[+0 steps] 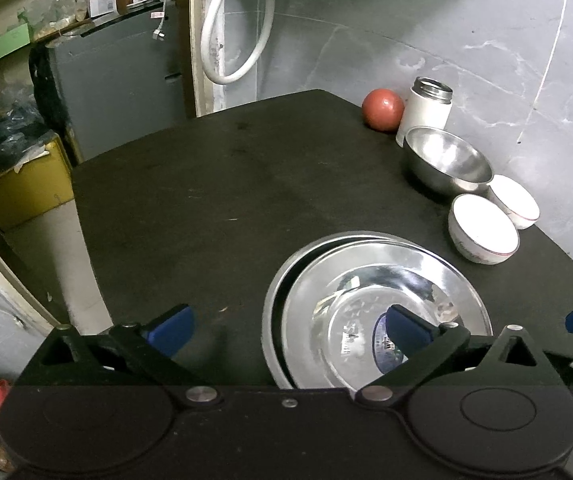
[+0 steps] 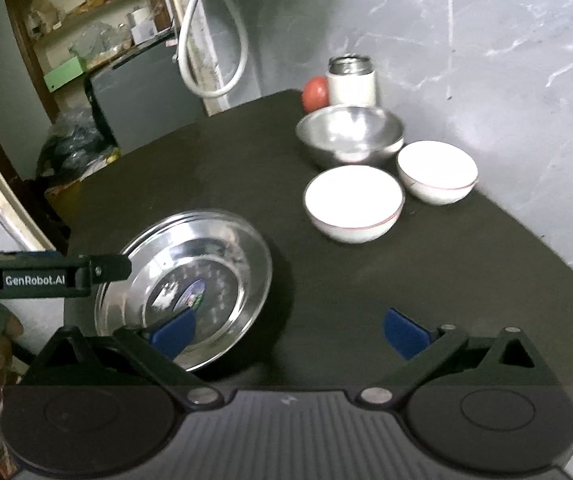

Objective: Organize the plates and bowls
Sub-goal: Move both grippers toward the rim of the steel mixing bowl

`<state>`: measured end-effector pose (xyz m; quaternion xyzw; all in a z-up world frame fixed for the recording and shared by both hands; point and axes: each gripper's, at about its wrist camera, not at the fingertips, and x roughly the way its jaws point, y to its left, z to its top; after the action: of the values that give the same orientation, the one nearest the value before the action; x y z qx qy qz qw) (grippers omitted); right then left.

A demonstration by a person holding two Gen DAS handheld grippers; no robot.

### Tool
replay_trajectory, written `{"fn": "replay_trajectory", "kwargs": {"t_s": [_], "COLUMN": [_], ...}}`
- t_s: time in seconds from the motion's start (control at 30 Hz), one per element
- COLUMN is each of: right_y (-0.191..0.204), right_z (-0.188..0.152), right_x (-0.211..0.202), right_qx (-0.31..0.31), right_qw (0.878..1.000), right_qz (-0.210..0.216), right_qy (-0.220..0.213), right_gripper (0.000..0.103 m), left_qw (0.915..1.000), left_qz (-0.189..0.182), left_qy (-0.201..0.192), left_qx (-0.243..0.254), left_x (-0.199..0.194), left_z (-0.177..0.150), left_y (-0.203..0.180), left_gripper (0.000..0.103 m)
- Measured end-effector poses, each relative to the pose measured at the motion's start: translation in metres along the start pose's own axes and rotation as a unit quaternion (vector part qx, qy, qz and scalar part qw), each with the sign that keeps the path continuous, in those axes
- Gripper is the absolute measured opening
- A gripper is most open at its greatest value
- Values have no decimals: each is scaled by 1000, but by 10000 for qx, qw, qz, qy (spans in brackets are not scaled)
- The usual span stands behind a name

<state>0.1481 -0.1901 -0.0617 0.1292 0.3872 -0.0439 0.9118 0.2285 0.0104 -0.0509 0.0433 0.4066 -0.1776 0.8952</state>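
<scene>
Blue-tipped and spread wide, your left gripper (image 1: pixel 290 330) hangs over the dark table (image 1: pixel 214 184) with nothing between its fingers; one fingertip (image 1: pixel 406 326) sits above the stacked steel plates (image 1: pixel 382 304), the other over bare tabletop. Your right gripper (image 2: pixel 290 332) is just as wide and just as empty, its left fingertip (image 2: pixel 174 332) over the near rim of the plates (image 2: pixel 190 280), its right one over open table.

From the left wrist you can see two plates, the upper one nested slightly off-centre in the lower, whose rim shows as a crescent on the left. The right wrist shows them only as one shiny disc, but it catches the left tool's black body, lettered GenRobot.AI, reaching in over the plates' far-left rim.

Beyond them, along the wall side, the steel bowl (image 2: pixel 350 136) stands in front of a white flask (image 2: pixel 352 80) and a red ball (image 2: pixel 315 94). Two white bowls sit just in front of it: the nearer bowl (image 2: pixel 353 208) and the bowl by the wall (image 2: pixel 437 172), close together; whether they touch cannot be told.

Open table runs wide to the left and centre. Crockery crowds the right edge, against the grey marbled wall (image 1: pixel 486 40).
</scene>
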Motion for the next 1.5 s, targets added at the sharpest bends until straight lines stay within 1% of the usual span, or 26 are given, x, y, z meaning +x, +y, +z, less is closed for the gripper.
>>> {"fn": "replay_trajectory", "kwargs": {"t_s": [0.23,0.33,0.43,0.5,0.63,0.73,0.87,1.03,1.07,1.1,1.17,1.27,1.33,1.5], "right_y": [-20,-29,-44,-57,-87,-104,-120,-125,-125,-125,-122,-120,-119,-122], "right_z": [4,11,25,37,69,90,116,138,139,140,142,143,143,145], "right_x": [-4,-1,5,12,38,60,89,120,124,128,135,141,145,153], "right_qx": [78,-12,-111,-105,-7,-9,-110,-212,-207,-222,-305,-380,-387,-351], "right_qw": [9998,9992,9979,9971,9949,9930,9925,9937,9939,9943,9943,9942,9949,9957], "right_qz": [-37,-23,50,170,485,712,758,705,681,662,664,682,638,610], "right_qy": [-190,-401,-635,-737,-885,-947,-953,-846,-841,-812,-778,-740,-674,-601], "right_gripper": [103,103,103,103,102,98,93,85,82,82,82,78,75,64], "left_qw": [9997,9994,9986,9973,9951,9934,9926,9937,9933,9931,9939,9939,9936,9931], "left_qz": [89,198,380,544,707,871,874,792,850,887,823,808,819,677], "left_qy": [114,130,77,36,-54,-164,-305,-174,-168,-145,-40,-21,42,191], "left_qx": [-200,-267,-355,-483,-692,-732,-780,-771,-770,-758,-736,-743,-774,-943], "left_x": [1,2,4,6,16,31,61,103,109,116,128,138,143,150], "left_z": [-1,2,13,25,52,71,98,127,130,133,137,139,136,133], "left_y": [-12,-20,-31,-39,-61,-78,-97,-118,-121,-123,-125,-124,-123,-115], "left_gripper": [102,102,102,102,102,102,102,101,101,101,101,100,98,86]}}
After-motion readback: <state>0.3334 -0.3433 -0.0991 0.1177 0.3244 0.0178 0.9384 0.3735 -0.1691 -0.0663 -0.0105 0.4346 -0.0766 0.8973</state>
